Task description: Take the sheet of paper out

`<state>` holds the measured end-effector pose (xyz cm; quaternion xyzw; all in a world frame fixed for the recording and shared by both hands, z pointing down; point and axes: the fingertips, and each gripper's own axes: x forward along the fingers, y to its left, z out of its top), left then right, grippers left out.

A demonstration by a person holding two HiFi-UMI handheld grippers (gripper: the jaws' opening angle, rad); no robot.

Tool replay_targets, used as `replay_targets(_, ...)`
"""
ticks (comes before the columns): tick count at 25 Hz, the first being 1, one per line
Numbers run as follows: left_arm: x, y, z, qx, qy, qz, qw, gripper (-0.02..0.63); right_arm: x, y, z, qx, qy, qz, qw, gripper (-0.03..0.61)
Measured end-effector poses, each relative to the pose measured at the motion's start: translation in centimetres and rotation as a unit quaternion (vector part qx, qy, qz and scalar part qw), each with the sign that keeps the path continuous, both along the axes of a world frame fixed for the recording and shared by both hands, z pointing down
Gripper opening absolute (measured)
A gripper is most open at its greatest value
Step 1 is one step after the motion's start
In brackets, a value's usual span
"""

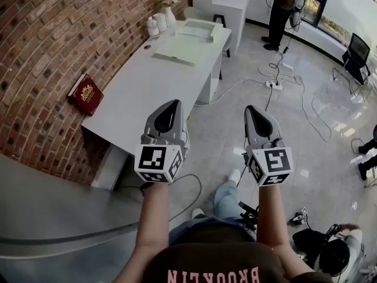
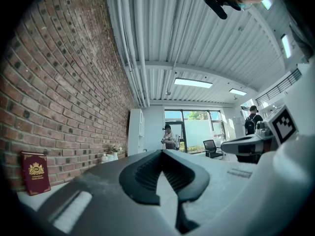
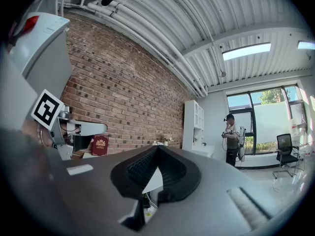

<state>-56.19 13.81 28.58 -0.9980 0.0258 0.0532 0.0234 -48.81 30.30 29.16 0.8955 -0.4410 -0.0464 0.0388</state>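
Observation:
A long white table [image 1: 135,93] stands along the brick wall, ahead and to the left. A pale flat folder or sheet [image 1: 175,50] lies on its far half, with a second pale tray-like thing [image 1: 197,29] beyond it. My left gripper [image 1: 175,102] and right gripper [image 1: 251,108] are held side by side, level, over the floor near the table's near end. Both point forward and are well short of the papers. In the left gripper view the left gripper [image 2: 160,152] has its tips together with nothing between them. The right gripper [image 3: 156,148] looks the same in the right gripper view.
A red book [image 1: 86,95] leans on the wall at the table's near end. Bottles and a flower vase [image 1: 158,22] stand at the far end. A white cabinet [image 1: 232,5], a person [image 1: 283,10], a chair [image 1: 356,52] and floor cables with a power strip [image 1: 274,84] lie beyond.

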Motion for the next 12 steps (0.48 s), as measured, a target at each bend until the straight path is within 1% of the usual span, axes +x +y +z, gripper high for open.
replay_targets(6,4.9,-0.4,0.2,-0.002,-0.001,0.004,1.0000,-0.002,4.7,-0.5,0.5,-0.002,0.001,0.006,1.000,0.000)
replay_targets(12,12.3,-0.7,0.9,-0.003,-0.018,-0.002,0.9998,-0.002,12.2,-1.0,0.9,0.002,-0.007,-0.001,1.000,0.002)
